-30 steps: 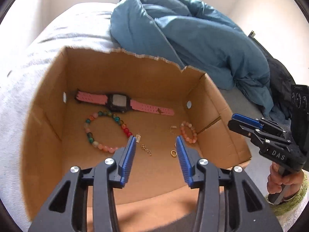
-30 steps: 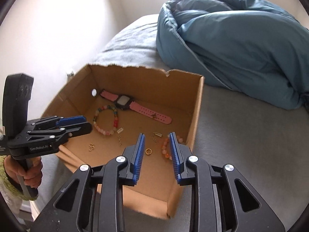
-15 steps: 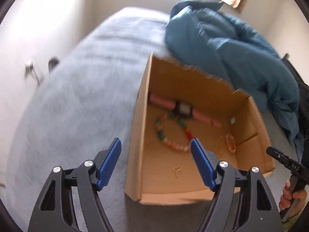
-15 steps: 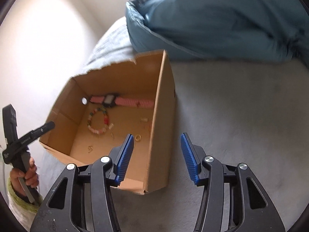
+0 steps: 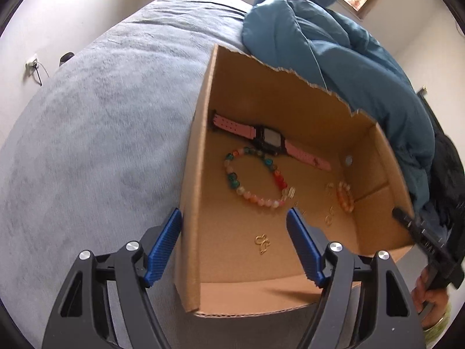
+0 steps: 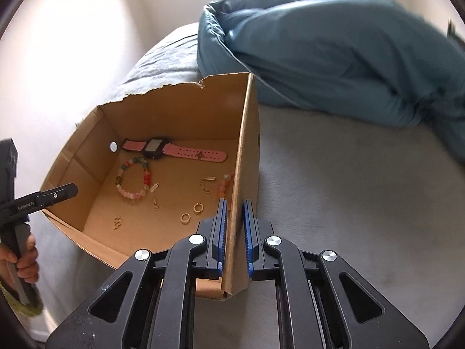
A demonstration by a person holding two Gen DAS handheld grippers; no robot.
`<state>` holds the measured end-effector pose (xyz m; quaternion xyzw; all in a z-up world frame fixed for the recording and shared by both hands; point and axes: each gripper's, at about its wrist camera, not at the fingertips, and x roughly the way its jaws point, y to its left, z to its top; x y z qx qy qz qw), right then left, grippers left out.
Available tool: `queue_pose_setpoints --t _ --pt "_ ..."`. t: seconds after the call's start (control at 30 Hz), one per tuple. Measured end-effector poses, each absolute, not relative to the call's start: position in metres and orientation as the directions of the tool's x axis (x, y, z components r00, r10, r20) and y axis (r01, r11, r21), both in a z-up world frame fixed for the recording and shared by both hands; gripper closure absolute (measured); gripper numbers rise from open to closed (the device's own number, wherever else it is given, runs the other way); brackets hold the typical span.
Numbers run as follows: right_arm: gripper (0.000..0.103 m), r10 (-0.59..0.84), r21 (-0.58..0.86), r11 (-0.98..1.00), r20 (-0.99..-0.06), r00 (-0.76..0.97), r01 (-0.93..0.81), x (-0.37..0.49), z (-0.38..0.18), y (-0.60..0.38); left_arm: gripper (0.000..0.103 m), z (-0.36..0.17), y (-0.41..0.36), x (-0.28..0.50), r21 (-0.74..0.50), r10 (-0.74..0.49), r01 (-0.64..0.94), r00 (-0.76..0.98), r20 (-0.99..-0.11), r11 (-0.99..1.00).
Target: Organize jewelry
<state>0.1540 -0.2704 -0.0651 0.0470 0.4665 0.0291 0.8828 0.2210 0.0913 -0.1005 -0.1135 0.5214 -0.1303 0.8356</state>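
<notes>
Now right gripper (image 6: 234, 226): fingers pinching cardboard box (image 6: 174, 116) right wall. Left gripper (image 5: 234, 232): fingers wide, straddling left wall. Pink watch (image 5: 268, 139), beaded bracelet (image 5: 255, 179) on box floor; box on bed (image 5: 87, 131).

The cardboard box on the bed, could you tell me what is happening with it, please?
A person is taking the cardboard box by its side walls. The right gripper has closed on the right wall; the left gripper straddles the left wall, open. Inside lie a pink watch, bead bracelets and small gold pieces.
</notes>
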Motion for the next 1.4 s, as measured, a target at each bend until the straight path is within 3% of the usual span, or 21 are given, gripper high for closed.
queue_pose_setpoints --t 0.43,0.73,0.77,0.83,0.87,1.0,1.17,1.27,1.4 --pt "0.095 0.048 0.129 0.986 -0.831 0.555 0.109 0.083 -0.088 -0.282 0.032 -0.108 0.058 0.162 -0.183 -0.26 0.207 0.461 -0.848 0.961" --pt "0.09 0.128 0.244 0.961 -0.814 0.566 0.133 0.067 -0.096 -0.292 0.03 -0.106 0.059 0.156 -0.195 -0.266 0.192 0.485 -0.833 0.962" --pt "0.085 0.115 0.237 0.962 -0.805 0.582 0.137 0.063 -0.091 -0.293 0.029 -0.104 0.062 0.155 -0.207 -0.273 0.186 0.492 -0.826 0.961" --pt "0.059 0.079 0.216 0.965 -0.78 0.62 0.148 0.051 -0.08 -0.295 0.029 -0.097 0.068 0.147 -0.197 -0.253 0.161 0.536 -0.805 0.967" --pt "0.054 0.07 0.219 0.964 -0.76 0.646 0.153 0.043 -0.073 -0.297 0.029 -0.093 0.072 0.139 -0.187 -0.243 0.156 0.559 -0.793 0.97" --pt "0.045 0.009 0.183 0.97 -0.683 0.73 0.159 0.008 -0.045 -0.294 0.025 -0.069 0.086 0.104 -0.165 -0.212 0.134 0.66 -0.72 0.977" --pt "0.02 -0.057 0.156 0.972 -0.563 0.824 0.174 -0.034 -0.023 -0.275 0.012 -0.035 0.089 0.05 -0.117 -0.2 0.163 0.768 -0.608 0.98" --pt "0.014 -0.094 0.14 0.971 -0.527 0.845 0.196 -0.053 -0.02 -0.257 0.005 -0.023 0.079 0.029 -0.09 -0.208 0.192 0.791 -0.575 0.977" --pt "0.012 -0.131 0.118 0.966 -0.548 0.826 0.232 -0.067 -0.021 -0.234 0.005 -0.013 0.066 0.012 -0.066 -0.241 0.25 0.778 -0.581 0.966"
